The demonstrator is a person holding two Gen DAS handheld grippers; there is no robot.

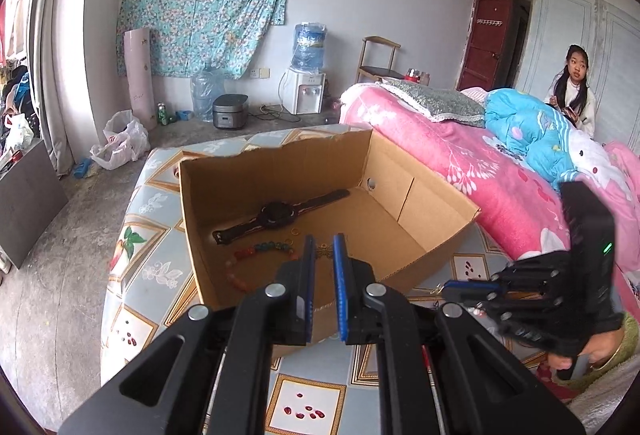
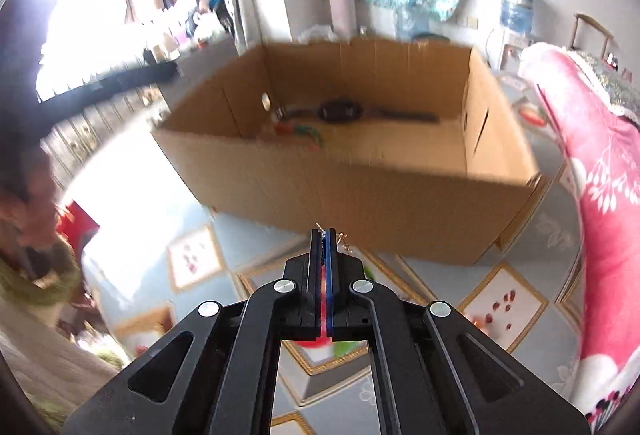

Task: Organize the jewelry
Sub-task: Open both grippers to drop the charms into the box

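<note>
Gold chain [image 2: 343,239] sits clamped in your right gripper [image 2: 324,235] before the cardboard box [image 2: 360,179]; your left gripper [image 1: 323,247] holds nothing, jaws slightly apart.

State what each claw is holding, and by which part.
Right claw: shut on a small gold jewelry piece, pinched at one end; the rest dangles beside the tips. Left claw: nearly closed, nothing between its pads.

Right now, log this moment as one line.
right gripper: shut on gold chain | left gripper: empty, over box | boxed: watch, bead bracelet
</note>
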